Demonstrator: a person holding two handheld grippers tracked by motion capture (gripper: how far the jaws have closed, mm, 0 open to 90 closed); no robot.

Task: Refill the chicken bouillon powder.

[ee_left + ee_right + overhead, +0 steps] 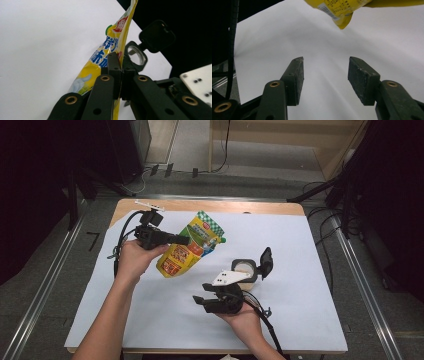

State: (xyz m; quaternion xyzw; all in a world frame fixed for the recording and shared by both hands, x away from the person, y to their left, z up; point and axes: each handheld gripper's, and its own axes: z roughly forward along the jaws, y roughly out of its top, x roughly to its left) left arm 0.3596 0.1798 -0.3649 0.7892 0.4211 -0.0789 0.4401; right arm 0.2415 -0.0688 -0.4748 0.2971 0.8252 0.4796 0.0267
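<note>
Pouch (189, 246) in yellow and green hangs above the white sheet (150, 315) on the desk (210, 206) in the high view, pinched near its middle by the left tool (186, 240); its lower end dips toward the sheet and its checked top points up and away; just beside it stands a small jar (243, 270) with a black hinged lid (266, 262) flipped open; the right tool (199, 293) rests low near the jar, its jaws spread and holding nothing.

Left gripper view: the left tool's jaws are pressed together on the pouch (110, 53), seen edge-on; the film looks soft and slick, so I judge it light, floppy and prone to slide or fold; a grip on a flat seam or close to the spout would hold best; the jar (136, 55) and its lid (157, 35) show behind, partly blocked by the pouch.

Right gripper view: the right tool (325, 66) is open over bare sheet (262, 42); a corner of the pouch (339, 10) is cut off by the top edge, and its print is too small to read; what the jar holds is hard to make out.
</note>
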